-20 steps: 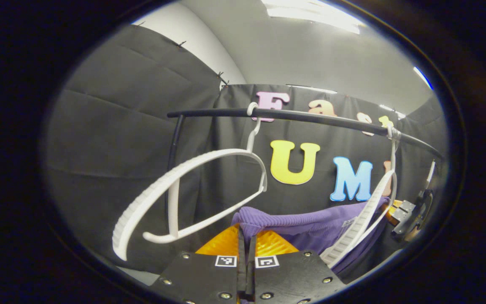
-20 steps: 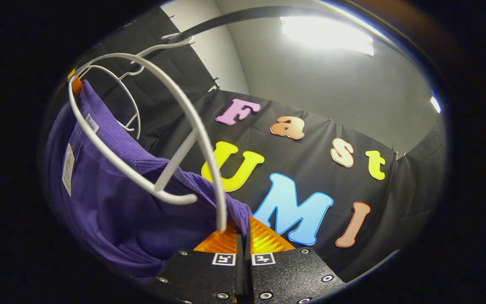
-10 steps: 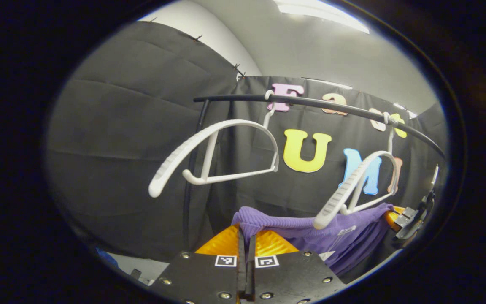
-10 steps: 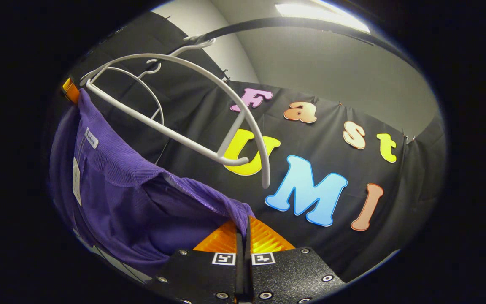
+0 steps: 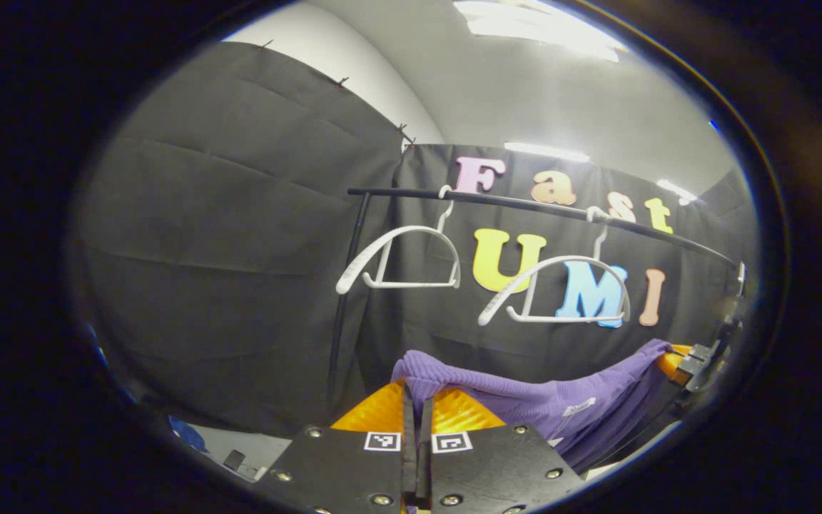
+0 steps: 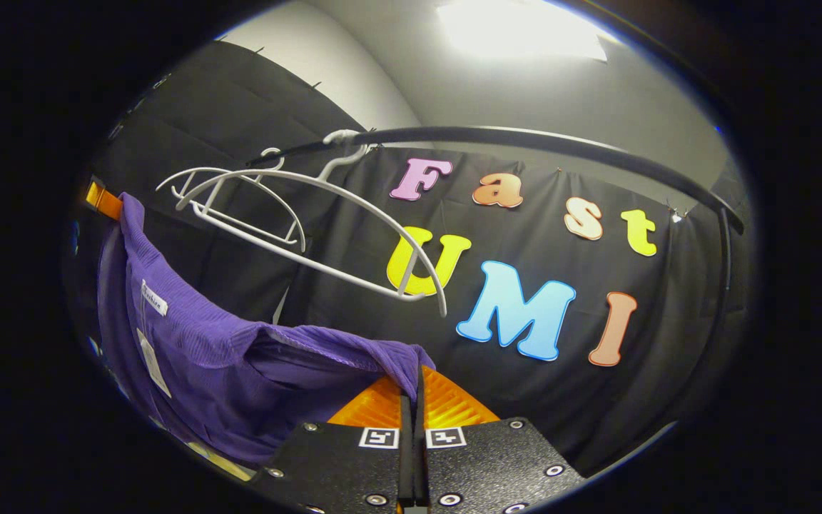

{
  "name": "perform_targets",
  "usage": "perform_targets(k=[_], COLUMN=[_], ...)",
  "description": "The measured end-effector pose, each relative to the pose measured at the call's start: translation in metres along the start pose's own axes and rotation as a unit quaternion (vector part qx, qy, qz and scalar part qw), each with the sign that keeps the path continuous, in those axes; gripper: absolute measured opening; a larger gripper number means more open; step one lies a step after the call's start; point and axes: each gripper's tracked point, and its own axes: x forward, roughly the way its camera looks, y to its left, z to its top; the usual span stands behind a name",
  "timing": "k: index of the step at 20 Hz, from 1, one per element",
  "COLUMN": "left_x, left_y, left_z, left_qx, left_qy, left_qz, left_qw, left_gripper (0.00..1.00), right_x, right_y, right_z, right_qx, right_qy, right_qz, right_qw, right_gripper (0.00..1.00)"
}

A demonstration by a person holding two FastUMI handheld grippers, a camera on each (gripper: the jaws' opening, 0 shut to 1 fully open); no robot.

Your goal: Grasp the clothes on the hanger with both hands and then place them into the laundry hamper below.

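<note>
Now the purple shirt (image 5: 525,400) stretches between left gripper (image 5: 417,403) and right gripper (image 6: 411,392), both clamped on it, below the white hangers (image 5: 554,293).

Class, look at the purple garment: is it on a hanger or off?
Off. The purple garment hangs stretched between the left hand-held gripper and right hand-held gripper, below both bare white hangers on the rail.

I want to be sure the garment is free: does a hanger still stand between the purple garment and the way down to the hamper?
No. The purple garment hangs between both grippers, below the two bare hangers. The hamper is out of sight.
</note>
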Motion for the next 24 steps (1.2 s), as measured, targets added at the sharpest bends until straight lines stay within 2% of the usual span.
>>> perform_targets(k=[4, 6, 7, 8, 9, 12, 16, 17, 18, 19, 20, 22, 23, 24], left_x=[-0.020, -0.033, -0.038, -0.046, -0.051, -0.060, -0.071, -0.071, -0.073, -0.074, -0.076, -0.083, -0.087, -0.090], left_y=[0.006, 0.005, 0.003, 0.002, -0.001, -0.015, -0.032, -0.036, -0.038, -0.041, -0.042, -0.042, -0.043, -0.047], left_z=[-0.021, -0.037, -0.045, -0.057, -0.067, -0.092, -0.118, -0.126, -0.136, -0.146, -0.157, -0.183, -0.197, -0.212], left_qx=[-0.009, 0.003, 0.010, 0.014, 0.015, 0.029, 0.033, 0.033, 0.033, 0.035, 0.039, 0.050, 0.050, 0.047], left_qy=[0.039, 0.053, 0.062, 0.076, 0.089, 0.116, 0.150, 0.160, 0.170, 0.180, 0.192, 0.222, 0.234, 0.249], left_qz=[-0.079, -0.116, -0.131, -0.142, -0.153, -0.179, -0.188, -0.186, -0.184, -0.181, -0.175, -0.154, -0.144, -0.136], left_qw=[0.996, 0.992, 0.989, 0.987, 0.984, 0.977, 0.970, 0.969, 0.968, 0.966, 0.965, 0.961, 0.960, 0.958], left_gripper=[0.01, 0.01, 0.01, 0.05, 0.01, 0.00, 0.01, 0.05, 0.01, 0.01, 0.05, 0.05, 0.01, 0.01], right_x=[-0.061, -0.090, -0.105, -0.117, -0.129, -0.161, -0.190, -0.197, -0.202, -0.206, -0.210, -0.218, -0.223, -0.224], right_y=[0.026, 0.040, 0.046, 0.051, 0.056, 0.061, 0.071, 0.073, 0.075, 0.077, 0.081, 0.093, 0.101, 0.108], right_z=[0.017, 0.017, 0.018, 0.016, 0.014, 0.002, -0.034, -0.043, -0.054, -0.061, -0.070, -0.086, -0.092, -0.103], right_qx=[0.022, 0.041, 0.052, 0.067, 0.083, 0.120, 0.180, 0.194, 0.205, 0.211, 0.216, 0.228, 0.235, 0.240], right_qy=[0.043, 0.069, 0.081, 0.090, 0.100, 0.130, 0.180, 0.194, 0.204, 0.212, 0.224, 0.245, 0.254, 0.265], right_qz=[-0.043, -0.067, -0.077, -0.087, -0.094, -0.119, -0.121, -0.121, -0.119, -0.117, -0.108, -0.082, -0.068, -0.055], right_qw=[0.998, 0.995, 0.992, 0.990, 0.987, 0.977, 0.959, 0.954, 0.950, 0.947, 0.944, 0.939, 0.936, 0.932], right_gripper=[0.00, 0.00, 0.00, 0.00, 0.00, 0.00, 0.00, 0.00, 0.00, 0.00, 0.00, 0.00, 0.00, 0.00])
